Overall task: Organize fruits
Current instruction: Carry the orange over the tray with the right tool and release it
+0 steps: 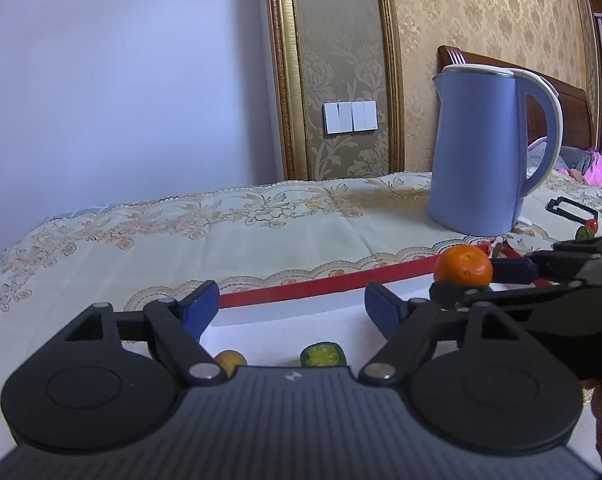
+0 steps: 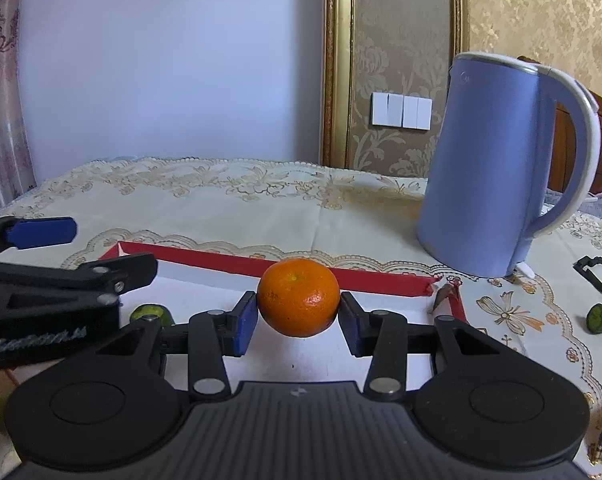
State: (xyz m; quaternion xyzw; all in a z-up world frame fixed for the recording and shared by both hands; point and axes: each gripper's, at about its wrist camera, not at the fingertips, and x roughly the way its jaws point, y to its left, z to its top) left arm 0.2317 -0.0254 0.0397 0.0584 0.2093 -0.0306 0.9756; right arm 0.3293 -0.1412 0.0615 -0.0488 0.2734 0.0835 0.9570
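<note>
While your right gripper (image 2: 299, 316) pinches the orange (image 2: 299, 297) between its blue pads (image 2: 245, 326), the fruit hangs over the white floor of the red-rimmed tray (image 2: 381, 276), short of the far rim. Your left gripper (image 1: 291, 304) is spread wide with nothing between its fingers, hovering over the near part of the same tray. Just under it lie a yellowish fruit (image 1: 229, 360) and a green fruit (image 1: 323, 355), both on the tray floor; from the right wrist view a green fruit (image 2: 151, 314) shows beside the left gripper's body, so the tray's left side is crowded, while white floor shows bare under and beyond the orange. Past the far red rim the embroidered tablecloth (image 2: 221, 208) runs bare to the table's back edge at the wall. To your right, the blue kettle (image 2: 497, 168) stands close to the tray's far right corner. Further right, off the tray, a small green fruit (image 2: 599, 319) touches a red piece beside a black frame (image 2: 593, 276)
</note>
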